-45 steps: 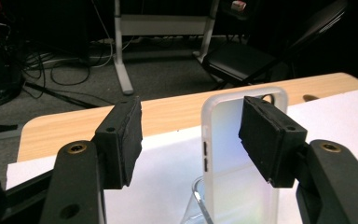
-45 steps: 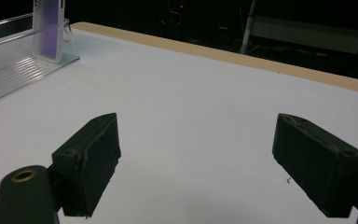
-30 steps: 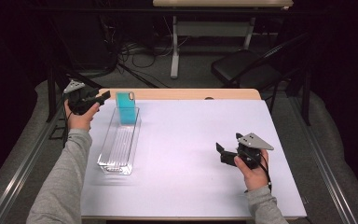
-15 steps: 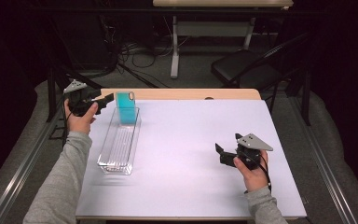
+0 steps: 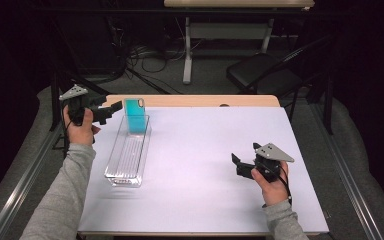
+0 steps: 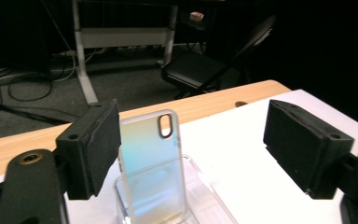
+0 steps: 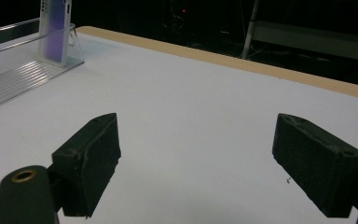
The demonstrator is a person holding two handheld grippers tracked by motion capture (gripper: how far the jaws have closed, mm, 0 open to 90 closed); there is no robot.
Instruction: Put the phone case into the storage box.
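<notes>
A teal, translucent phone case (image 5: 135, 116) stands upright at the far end of a clear plastic tray (image 5: 111, 170) on the white table. My left gripper (image 5: 111, 112) is held just left of the case and apart from it. Its jaws have just been opening, and nothing is pressed between them. In the left gripper view the case (image 6: 149, 158) stands a little past the pads, close to the left pad (image 6: 93, 144). My right gripper (image 5: 245, 156) rests open near the right front of the table, with bare table between its pads (image 7: 93, 158). The case (image 7: 55, 28) and the tray (image 7: 9, 74) lie far off at its left.
The table's wooden far edge (image 5: 195, 101) runs behind the tray. A black chair (image 5: 260, 75) and a desk leg (image 5: 187, 55) stand on the floor beyond. White tabletop stretches between the tray and the right gripper.
The left gripper's jaws have spread wider and the hand has drawn back slightly to the left of the case. The case stays upright in the tray. The right hand has not moved.
</notes>
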